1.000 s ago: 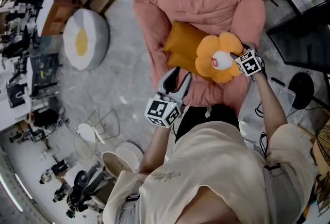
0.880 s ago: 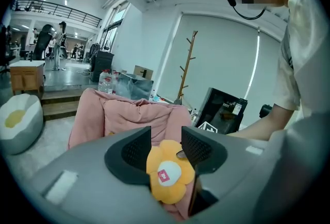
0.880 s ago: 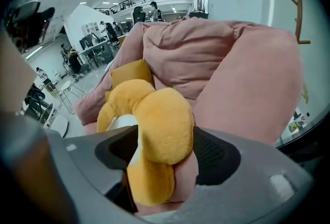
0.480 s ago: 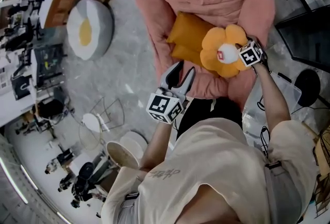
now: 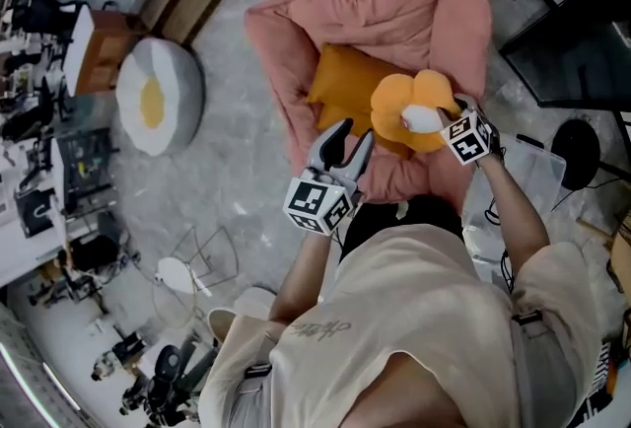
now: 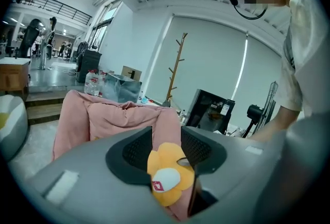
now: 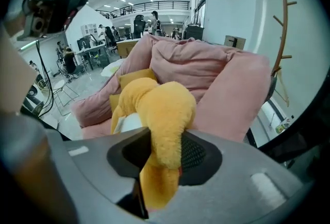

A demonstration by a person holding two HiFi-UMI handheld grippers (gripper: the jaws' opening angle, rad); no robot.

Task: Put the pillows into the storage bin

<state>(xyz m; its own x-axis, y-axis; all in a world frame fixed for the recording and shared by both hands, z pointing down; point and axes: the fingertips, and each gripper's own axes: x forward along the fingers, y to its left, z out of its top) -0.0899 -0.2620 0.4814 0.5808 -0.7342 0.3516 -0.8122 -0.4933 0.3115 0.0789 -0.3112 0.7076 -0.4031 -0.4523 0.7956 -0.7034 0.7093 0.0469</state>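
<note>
Looking down, head view: flower pillow (image 5: 404, 107) sits inside the pink bin (image 5: 286, 32), over a square orange pillow (image 5: 340, 81). Left hand-held gripper (image 5: 351, 135) hangs over the bin's near edge.
Left gripper view: jaws apart, gripping nothing.
Right gripper view: right hand-held gripper (image 7: 164, 153) closing, pinching a flower pillow petal.

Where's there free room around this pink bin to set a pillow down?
Bare grey floor lies between the pink bin's left wall and the egg cushion. Inside the bin it is crowded: the orange cushion and flower pillow fill its middle.
</note>
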